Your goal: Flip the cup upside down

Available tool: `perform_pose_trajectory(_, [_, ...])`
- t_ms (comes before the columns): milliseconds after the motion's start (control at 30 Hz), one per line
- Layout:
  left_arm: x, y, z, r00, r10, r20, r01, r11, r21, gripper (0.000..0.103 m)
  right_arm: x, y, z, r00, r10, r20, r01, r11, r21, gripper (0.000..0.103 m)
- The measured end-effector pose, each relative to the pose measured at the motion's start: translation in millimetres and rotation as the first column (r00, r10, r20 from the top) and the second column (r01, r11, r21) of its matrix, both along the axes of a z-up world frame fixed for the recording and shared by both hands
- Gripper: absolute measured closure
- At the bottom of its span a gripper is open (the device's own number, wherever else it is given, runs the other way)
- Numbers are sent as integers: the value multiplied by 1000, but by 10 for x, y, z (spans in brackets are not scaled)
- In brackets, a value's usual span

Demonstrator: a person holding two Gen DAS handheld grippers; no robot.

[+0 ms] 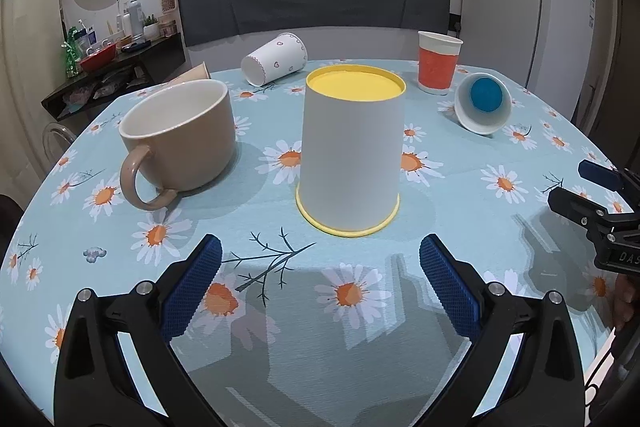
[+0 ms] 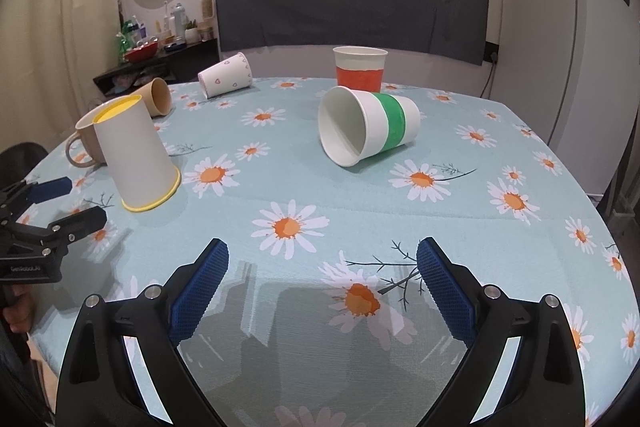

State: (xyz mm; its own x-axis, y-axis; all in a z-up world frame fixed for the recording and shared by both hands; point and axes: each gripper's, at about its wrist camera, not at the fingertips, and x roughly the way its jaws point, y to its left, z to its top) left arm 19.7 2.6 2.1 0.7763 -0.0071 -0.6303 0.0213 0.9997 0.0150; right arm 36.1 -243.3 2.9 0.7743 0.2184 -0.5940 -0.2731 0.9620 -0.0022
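Note:
A white paper cup with yellow rim and base point(image 1: 350, 151) stands upside down on the daisy tablecloth, mouth down; it also shows in the right wrist view point(image 2: 136, 157). My left gripper point(image 1: 320, 281) is open and empty, just in front of that cup, not touching it. My right gripper point(image 2: 322, 279) is open and empty over the cloth, well short of a green-banded white cup point(image 2: 368, 131) lying on its side. That cup shows in the left view with its blue base facing me point(image 1: 482, 103).
A beige mug point(image 1: 180, 143) stands upright left of the yellow cup. A heart-print cup point(image 1: 276, 59) and a brown cup point(image 2: 156, 101) lie on their sides at the back. An orange-banded cup point(image 1: 438, 63) stands upright at the back right. The table edge point(image 2: 616, 247) curves on the right.

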Motion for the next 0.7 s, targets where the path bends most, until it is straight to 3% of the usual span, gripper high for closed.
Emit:
perform_pose_trajectory(500, [-2, -17, 1, 1000, 13, -2, -13, 1000, 11, 6, -30, -7, 4, 1000, 2, 12, -2, 1000, 13, 12])
perform_pose_trajectory(700, [23, 20, -14, 1000, 11, -19, -11, 1000, -16, 6, -35, -4, 6, 1000, 0, 14, 0, 1000, 13, 12])
